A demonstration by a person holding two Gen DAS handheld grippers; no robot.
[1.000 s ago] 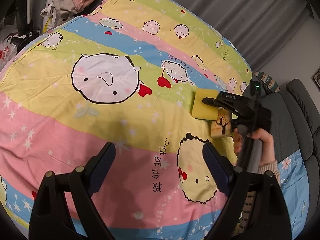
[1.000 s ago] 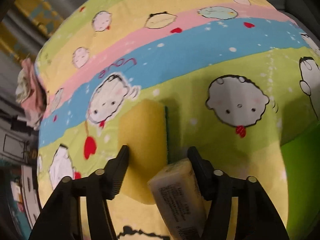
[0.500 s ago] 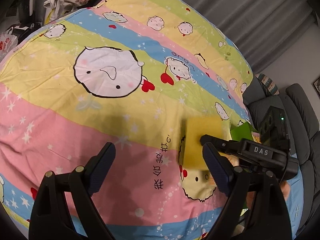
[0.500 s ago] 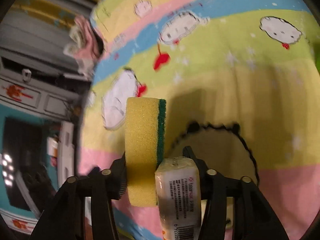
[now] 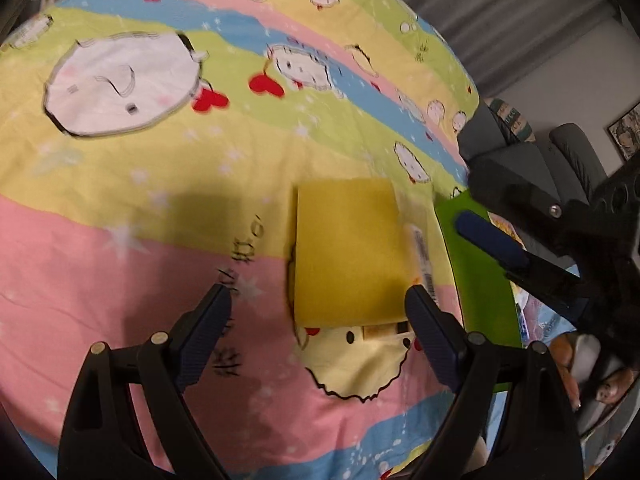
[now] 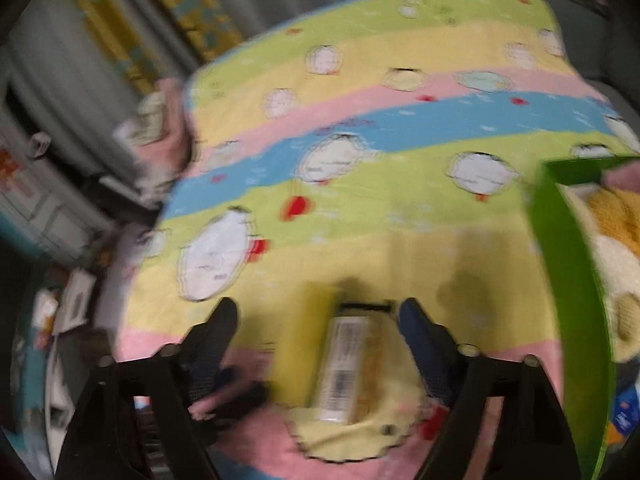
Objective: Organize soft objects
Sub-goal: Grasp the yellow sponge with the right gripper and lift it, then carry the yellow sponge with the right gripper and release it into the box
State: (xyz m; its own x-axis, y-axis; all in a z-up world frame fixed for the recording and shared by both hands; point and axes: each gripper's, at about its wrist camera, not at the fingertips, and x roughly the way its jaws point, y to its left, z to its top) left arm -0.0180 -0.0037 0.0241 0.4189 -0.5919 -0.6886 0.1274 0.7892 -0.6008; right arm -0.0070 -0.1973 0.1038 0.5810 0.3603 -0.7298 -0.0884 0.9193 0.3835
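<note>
A yellow sponge and a small wrapped pack sit side by side on the striped cartoon bedsheet, just ahead of my left gripper. That gripper is open and holds nothing. In the blurred right wrist view the sponge and the pack lie between the fingers of my right gripper. Its jaws are opening, with a gap on both sides and neither pad pressing. One right finger shows at the right of the left wrist view. I cannot tell whether the sponge rests flat or on edge.
A green box stands at the right with plush toys inside; its wall is close beside the pack. Grey sofa cushions lie beyond the bed's right edge. Pink cloth is piled at the far corner.
My right gripper carried the sponge and pack from the far right to just in front of the left gripper, then spread its jaws off them. The left gripper moved forward and down toward them.
</note>
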